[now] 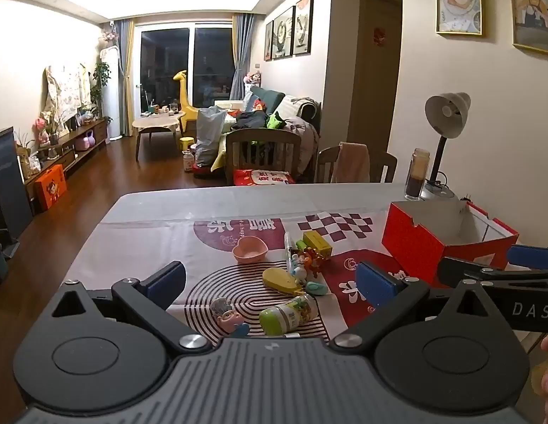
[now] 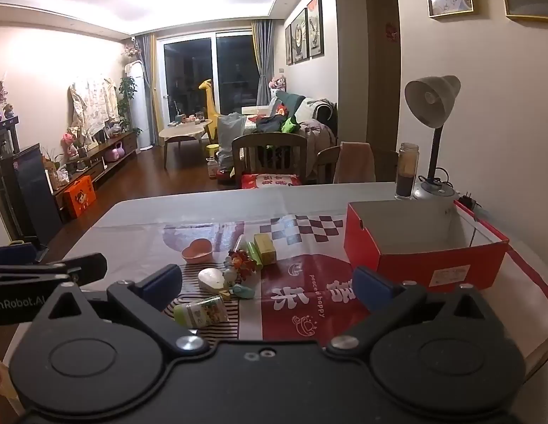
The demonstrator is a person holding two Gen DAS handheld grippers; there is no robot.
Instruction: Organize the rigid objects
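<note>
Left gripper [image 1: 270,282]: I see its jaws apart, empty.
Right gripper [image 2: 267,284]: jaws apart, empty.
Bottle [image 1: 290,314]: lying on the mat near me, among small toys.
Handling: likely light, hard, may roll; I'd grip mid-body.
Box [image 2: 426,247]: open, right.

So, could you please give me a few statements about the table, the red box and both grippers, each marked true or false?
1. The red box holds several toys. False: its visible interior looks empty.
2. The left gripper is open and holds nothing. True.
3. The small bottle stands upright. False: it lies on its side.
4. The pink heart-shaped bowl sits on the table, outside the box. True.
5. The right gripper grips the bottle. False: it is open and empty.
</note>
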